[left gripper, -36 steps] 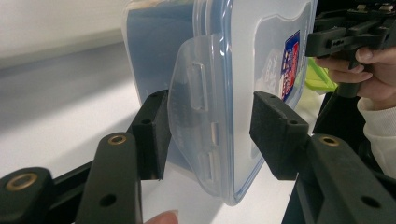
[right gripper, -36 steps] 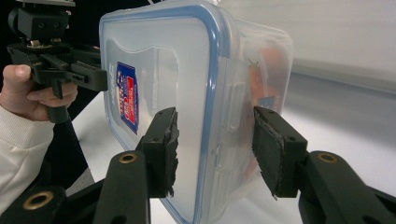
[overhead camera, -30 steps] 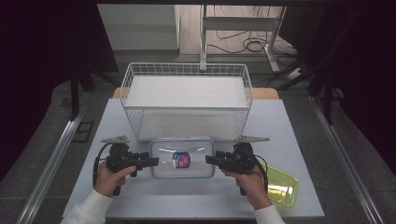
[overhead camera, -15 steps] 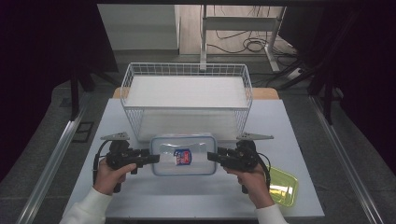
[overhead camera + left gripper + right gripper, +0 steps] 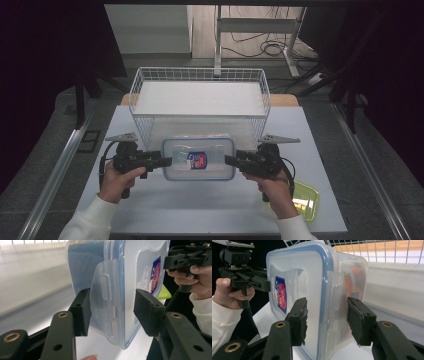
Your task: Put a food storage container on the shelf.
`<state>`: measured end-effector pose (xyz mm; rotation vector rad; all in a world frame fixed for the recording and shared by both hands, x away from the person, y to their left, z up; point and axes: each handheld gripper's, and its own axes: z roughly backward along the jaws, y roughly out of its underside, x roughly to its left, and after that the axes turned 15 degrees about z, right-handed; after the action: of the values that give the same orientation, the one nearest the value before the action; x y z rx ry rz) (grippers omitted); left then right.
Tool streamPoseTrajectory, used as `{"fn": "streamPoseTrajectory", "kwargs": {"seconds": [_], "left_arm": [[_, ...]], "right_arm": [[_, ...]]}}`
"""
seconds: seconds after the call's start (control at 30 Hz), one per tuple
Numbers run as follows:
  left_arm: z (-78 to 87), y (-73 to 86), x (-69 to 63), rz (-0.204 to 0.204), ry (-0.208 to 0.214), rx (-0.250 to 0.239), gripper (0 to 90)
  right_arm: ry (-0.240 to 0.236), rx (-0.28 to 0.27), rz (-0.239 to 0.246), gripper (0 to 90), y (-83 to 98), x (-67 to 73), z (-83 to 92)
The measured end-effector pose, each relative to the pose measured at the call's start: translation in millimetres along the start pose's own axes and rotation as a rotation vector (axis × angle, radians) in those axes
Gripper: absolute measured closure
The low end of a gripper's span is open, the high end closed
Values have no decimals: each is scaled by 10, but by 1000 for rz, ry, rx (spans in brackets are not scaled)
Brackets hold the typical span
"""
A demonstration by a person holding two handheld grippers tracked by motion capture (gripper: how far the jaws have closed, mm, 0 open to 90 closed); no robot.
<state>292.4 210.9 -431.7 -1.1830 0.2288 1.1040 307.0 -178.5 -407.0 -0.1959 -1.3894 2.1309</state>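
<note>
Centrally, a red-and-blue label (image 5: 196,160), perhaps branded, lettering unreadable.

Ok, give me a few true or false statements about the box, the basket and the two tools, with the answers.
1. The left tool and the right tool grip opposite short ends of the clear box. True.
2. The box has no lid on. False: its blue-rimmed lid is on.
3. The white wire basket stands beyond the box. True.
4. The tray near the right tool is red. False: the tray is yellow-green.
</note>
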Motion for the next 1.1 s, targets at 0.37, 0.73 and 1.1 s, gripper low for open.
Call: {"fn": "streamPoseTrajectory", "kwargs": {"seconds": [0.37, 0.73, 1.1], "left_arm": [[110, -257, -148, -20, 0, -16, 492], [191, -495, -300, -55, 7, -36, 492], [249, -707, -454, -68, 31, -51, 487]], "right_arm": [[11, -22, 23, 519, -300, 9, 92], [26, -40, 53, 519, -574, 17, 204], [64, -27, 98, 518, -917, 88, 385]]}}
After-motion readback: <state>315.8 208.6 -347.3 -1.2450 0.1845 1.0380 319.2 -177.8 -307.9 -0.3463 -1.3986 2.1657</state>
